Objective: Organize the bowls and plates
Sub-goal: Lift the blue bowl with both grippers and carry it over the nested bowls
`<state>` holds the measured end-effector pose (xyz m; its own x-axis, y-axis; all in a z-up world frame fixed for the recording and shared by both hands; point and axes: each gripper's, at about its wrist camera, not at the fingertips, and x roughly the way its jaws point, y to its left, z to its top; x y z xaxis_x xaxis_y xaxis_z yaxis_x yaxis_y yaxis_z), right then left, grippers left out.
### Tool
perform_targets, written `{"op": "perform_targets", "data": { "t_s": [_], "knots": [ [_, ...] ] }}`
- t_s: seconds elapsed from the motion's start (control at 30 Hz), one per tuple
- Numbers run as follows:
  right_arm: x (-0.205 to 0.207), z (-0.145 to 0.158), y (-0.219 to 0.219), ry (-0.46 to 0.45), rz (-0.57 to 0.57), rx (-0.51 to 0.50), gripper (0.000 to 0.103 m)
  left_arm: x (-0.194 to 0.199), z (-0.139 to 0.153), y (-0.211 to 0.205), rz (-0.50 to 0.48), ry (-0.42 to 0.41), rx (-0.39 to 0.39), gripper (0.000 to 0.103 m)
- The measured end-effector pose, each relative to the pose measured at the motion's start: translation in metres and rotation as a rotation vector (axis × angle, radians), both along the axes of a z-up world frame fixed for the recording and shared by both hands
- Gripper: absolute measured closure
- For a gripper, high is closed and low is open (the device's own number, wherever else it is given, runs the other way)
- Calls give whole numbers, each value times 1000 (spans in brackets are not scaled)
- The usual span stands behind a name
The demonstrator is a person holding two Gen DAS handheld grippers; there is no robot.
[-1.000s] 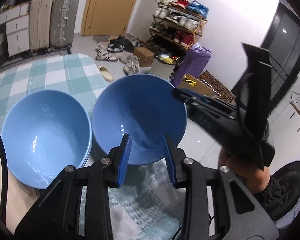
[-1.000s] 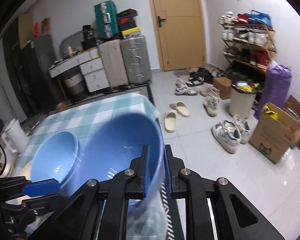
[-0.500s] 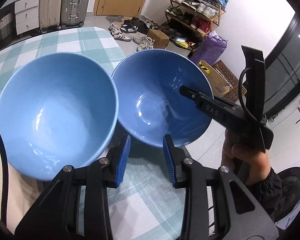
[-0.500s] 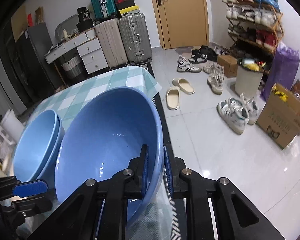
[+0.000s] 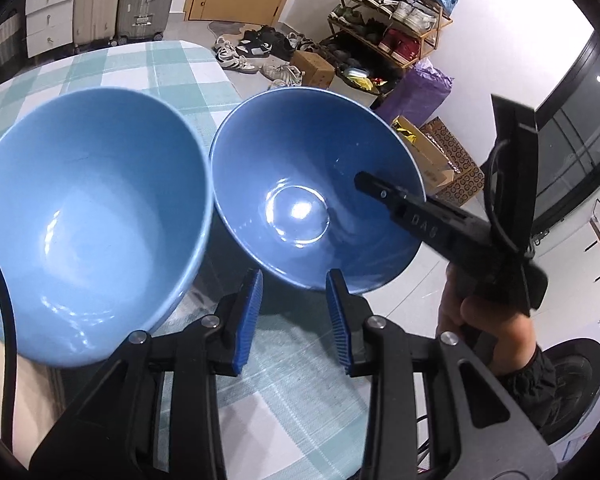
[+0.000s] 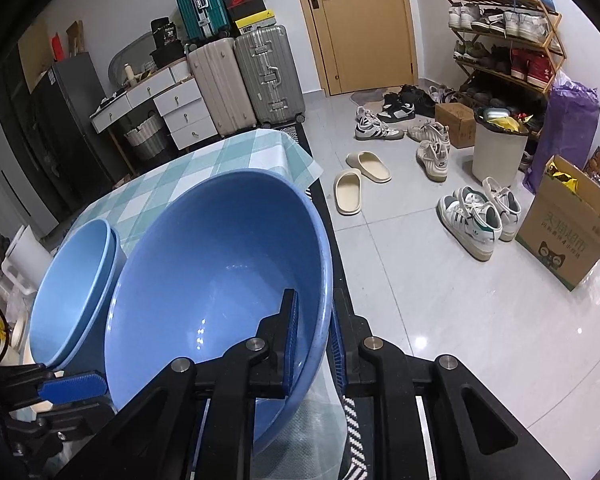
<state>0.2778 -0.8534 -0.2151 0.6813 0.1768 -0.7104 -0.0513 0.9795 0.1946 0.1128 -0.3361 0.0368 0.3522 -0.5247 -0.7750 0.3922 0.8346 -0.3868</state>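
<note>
My right gripper (image 6: pixel 314 338) is shut on the near rim of a darker blue bowl (image 6: pixel 220 280), one pad inside and one outside. The bowl (image 5: pixel 312 200) is tilted over the right edge of the checked tablecloth (image 5: pixel 292 400); I cannot tell whether it touches the cloth. Close on its left stand nested light blue bowls (image 5: pixel 88 216), also seen in the right wrist view (image 6: pixel 72 288). My left gripper (image 5: pixel 296 280) is open just in front of the darker bowl's lower rim, nothing between its pads (image 5: pixel 248 320). A hand (image 5: pixel 488 320) holds the right gripper.
The table edge drops to a tiled floor with slippers (image 6: pixel 360 176) and several shoes (image 6: pixel 472 220). A cardboard box (image 6: pixel 568 228), a white bin (image 6: pixel 496 152) and a shoe rack (image 6: pixel 508 40) stand to the right, suitcases (image 6: pixel 244 76) at the back.
Both grippers have come down and tipped further downward. The darker bowl sank with the right gripper to sit beside the light blue bowls, which now loom larger at the left.
</note>
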Motion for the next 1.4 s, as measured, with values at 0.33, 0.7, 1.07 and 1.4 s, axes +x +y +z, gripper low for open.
{"op": "perform_targets", "data": {
  "t_s": [0.33, 0.7, 1.07, 1.4],
  "knots": [
    [-11, -17, -13, 8, -11, 22, 87, 20, -8, -32, -6, -7, 14, 73],
    [-19, -17, -17, 4, -18, 1, 87, 29, -8, -43, -29, -46, 54, 73],
    [-27, 0, -13, -15, -20, -17, 87, 19, 3, -29, -38, -103, 57, 73],
    [-35, 29, -6, -45, -12, -43, 87, 9, 26, -6, -36, -159, 35, 73]
  ]
}}
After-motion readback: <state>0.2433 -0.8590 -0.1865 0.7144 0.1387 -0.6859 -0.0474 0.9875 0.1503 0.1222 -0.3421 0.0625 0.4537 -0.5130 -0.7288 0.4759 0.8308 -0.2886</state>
